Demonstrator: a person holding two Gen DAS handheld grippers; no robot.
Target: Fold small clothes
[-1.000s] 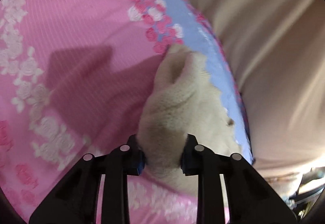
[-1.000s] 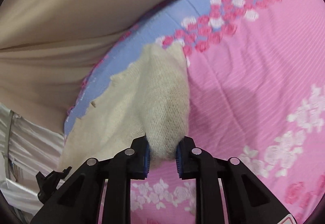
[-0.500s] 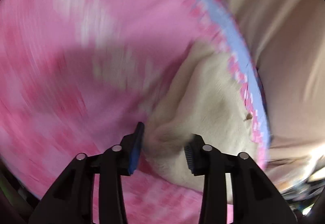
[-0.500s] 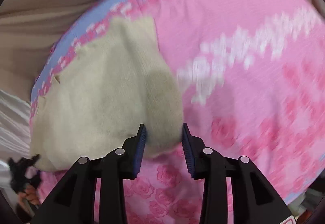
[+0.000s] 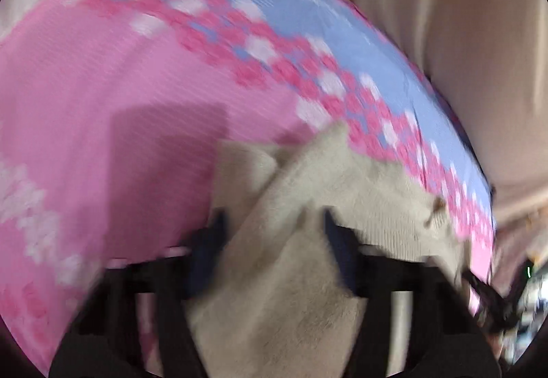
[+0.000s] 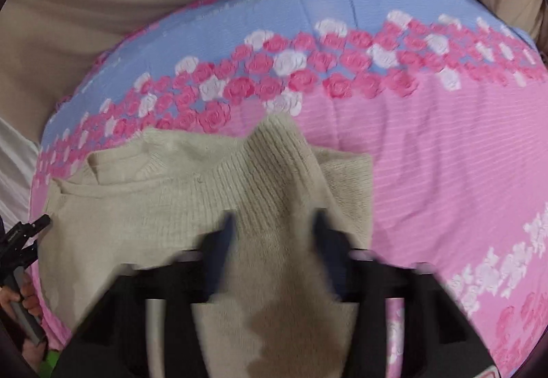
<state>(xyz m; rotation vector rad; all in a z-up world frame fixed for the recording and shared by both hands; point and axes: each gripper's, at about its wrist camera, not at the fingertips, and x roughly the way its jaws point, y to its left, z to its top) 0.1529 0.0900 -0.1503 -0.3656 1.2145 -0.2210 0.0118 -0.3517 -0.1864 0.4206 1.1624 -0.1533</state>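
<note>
Left view, sweater: the cream sweater [image 5: 342, 193] lies on the pink flowered blanket [image 5: 102, 97], filling the frame from 3 to 6 o'clock, with its far corner at the rose border.
Left view, my tongs: my left tongs [image 5: 274, 237] sit at 6 o'clock with a thick fold of knit running up between the jaws. The picture is smeared, so I cannot tell if they pinch it or only straddle it.
Left view, advice: I judge the fold is halfway, so I want a firm bite on both layers before carrying it on.
Right view, sweater: the sweater [image 6: 164, 193] spreads from 9 o'clock to the centre, collar at 10 o'clock, and a ribbed flap rises toward 12 o'clock from my jaws.
Right view, my tongs: my right tongs [image 6: 272, 234] are at 6 o'clock, jaws set apart either side of the ribbed flap. Blur hides whether they press it, so I cannot tell.
Right view, other tool: my left tongs [image 6: 20, 237] show at 9 o'clock, just beside the sweater's edge.
Right view, advice: I should keep both tools level and lay the flap flat, edge to edge, without dragging the blanket.
</note>
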